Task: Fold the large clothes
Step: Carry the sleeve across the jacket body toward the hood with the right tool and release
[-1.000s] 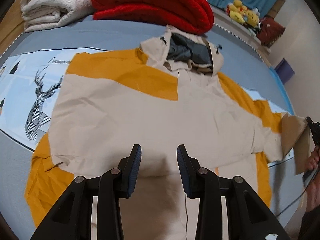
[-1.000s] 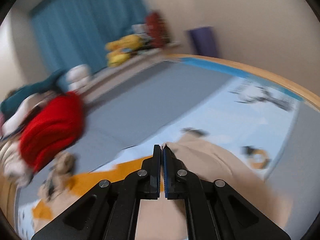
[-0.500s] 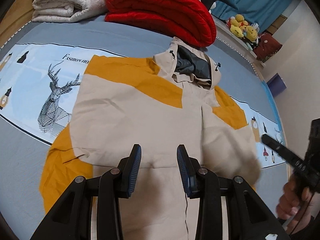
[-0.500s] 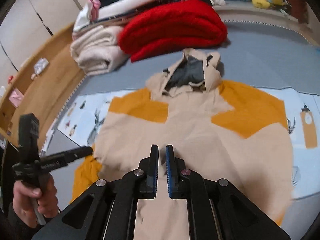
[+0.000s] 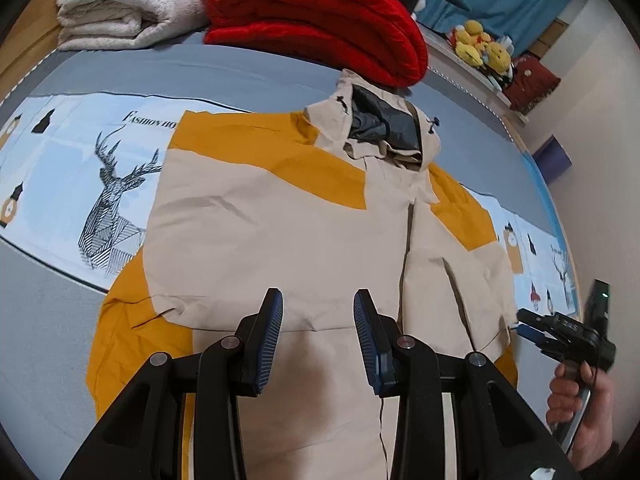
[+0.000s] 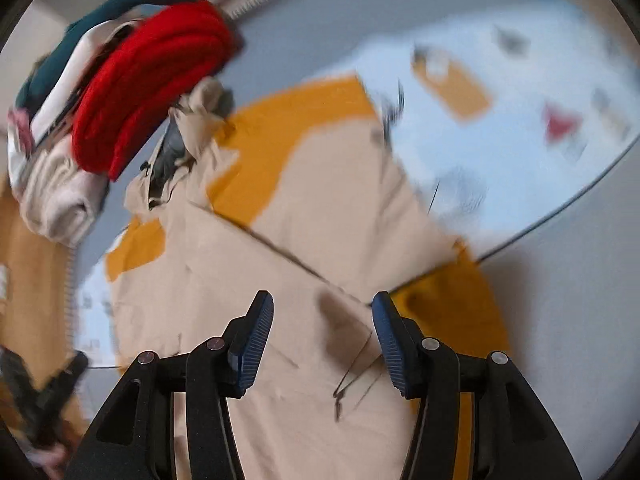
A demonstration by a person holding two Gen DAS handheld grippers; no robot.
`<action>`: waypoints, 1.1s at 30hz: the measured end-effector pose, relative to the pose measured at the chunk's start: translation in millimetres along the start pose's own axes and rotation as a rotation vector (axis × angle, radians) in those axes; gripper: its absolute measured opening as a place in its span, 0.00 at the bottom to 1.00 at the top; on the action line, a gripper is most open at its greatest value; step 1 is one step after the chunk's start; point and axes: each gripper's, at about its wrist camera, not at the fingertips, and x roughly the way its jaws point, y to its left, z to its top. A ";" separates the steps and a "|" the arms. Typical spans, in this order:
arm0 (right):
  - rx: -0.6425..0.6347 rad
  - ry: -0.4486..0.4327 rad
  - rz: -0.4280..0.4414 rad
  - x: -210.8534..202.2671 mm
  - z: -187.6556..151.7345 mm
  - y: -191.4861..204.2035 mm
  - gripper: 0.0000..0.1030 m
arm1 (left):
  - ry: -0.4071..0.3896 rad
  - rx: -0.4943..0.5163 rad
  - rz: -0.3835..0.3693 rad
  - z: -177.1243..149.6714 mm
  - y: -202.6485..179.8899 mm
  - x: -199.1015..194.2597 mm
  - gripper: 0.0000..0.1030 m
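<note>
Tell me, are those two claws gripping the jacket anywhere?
No. The left gripper and right gripper are both open, above the beige-and-orange hooded jacket.

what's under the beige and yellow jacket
The jacket lies on a pale blue bedsheet with a printed deer showing beside it. The print beneath the jacket itself is covered.

One jacket [image 5: 280,236], two tools, one red blanket [image 5: 320,12], one white blanket [image 5: 124,4], several yellow plush toys [image 5: 482,46].
</note>
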 end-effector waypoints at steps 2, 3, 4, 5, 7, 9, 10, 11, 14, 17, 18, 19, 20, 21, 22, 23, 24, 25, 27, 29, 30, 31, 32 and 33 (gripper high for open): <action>0.035 0.027 -0.026 9.1 3.7 -17.6 0.52 | 0.005 0.018 -0.001 -0.7 -3.6 3.1 0.33; 0.033 0.029 -0.041 11.4 5.1 -25.1 0.52 | 0.010 0.028 -0.003 -1.2 -6.5 5.7 0.33; 0.025 0.040 -0.055 14.2 5.5 -30.5 0.52 | 0.015 0.039 -0.004 -1.9 -9.4 8.3 0.33; 0.024 0.056 -0.062 18.1 3.8 -34.5 0.52 | 0.018 0.044 -0.005 -2.3 -11.2 9.8 0.33; 0.034 0.091 -0.035 26.0 2.7 -41.0 0.52 | 0.026 0.061 -0.012 -3.8 -17.2 14.3 0.33; 0.025 0.119 -0.008 29.0 0.7 -42.9 0.52 | 0.031 0.076 -0.018 -4.7 -22.5 17.3 0.33; 0.009 0.128 0.000 30.3 -0.6 -38.9 0.52 | 0.032 0.082 -0.020 -5.0 -24.9 18.2 0.33; -0.008 0.134 0.004 31.4 -1.6 -37.1 0.52 | 0.033 0.091 -0.023 -5.4 -27.6 19.2 0.33; -0.086 0.134 0.008 29.2 -4.0 -19.3 0.48 | 0.037 0.108 -0.030 -7.2 -33.4 21.1 0.33; -0.140 0.119 0.016 25.1 -6.2 -2.4 0.14 | 0.039 0.121 -0.043 -8.8 -39.1 22.3 0.33; -0.150 0.106 0.033 20.8 -7.0 3.3 0.12 | 0.039 0.125 -0.049 -9.4 -41.2 22.6 0.33; -0.166 0.090 0.050 16.0 -7.8 10.8 0.12 | 0.041 0.130 -0.057 -10.2 -43.9 23.0 0.33; -0.185 0.076 0.077 11.2 -8.4 19.8 0.12 | 0.043 0.137 -0.067 -11.1 -47.0 24.2 0.33; -0.203 0.062 0.114 5.5 -8.9 29.5 0.12 | 0.047 0.147 -0.079 -12.4 -51.4 25.3 0.33; -0.222 0.049 0.151 -0.4 -9.7 40.0 0.12 | 0.048 0.154 -0.091 -13.7 -54.9 25.8 0.33; -0.240 0.036 0.184 -5.8 -11.0 50.4 0.12 | 0.052 0.168 -0.124 -15.7 -61.7 26.1 0.33; -0.254 0.023 0.222 -11.3 -12.4 59.3 0.12 | 0.055 0.180 -0.156 -17.2 -68.0 26.1 0.33; -0.266 0.011 0.267 -15.4 -14.5 68.9 0.12 | 0.058 0.194 -0.191 -18.9 -74.6 25.4 0.33; -0.283 0.003 0.339 -20.6 -18.9 85.1 0.12 | 0.060 0.230 -0.274 -22.7 -88.6 22.6 0.33; -0.292 0.000 0.390 -21.9 -24.3 99.5 0.11 | 0.059 0.268 -0.339 -26.5 -101.6 18.4 0.38; -0.291 0.002 0.407 -21.9 -26.6 103.8 0.12 | 0.057 0.292 -0.364 -28.6 -108.4 16.3 0.40; -0.287 0.008 0.432 -20.6 -29.0 108.9 0.12 | 0.053 0.313 -0.381 -30.4 -114.8 15.1 0.44; -0.282 0.015 0.453 -18.8 -31.5 113.9 0.12 | 0.041 0.336 -0.391 -32.7 -121.5 13.5 0.47; -0.282 0.020 0.469 -17.3 -33.8 118.6 0.12 | 0.028 0.347 -0.392 -33.8 -125.6 12.5 0.48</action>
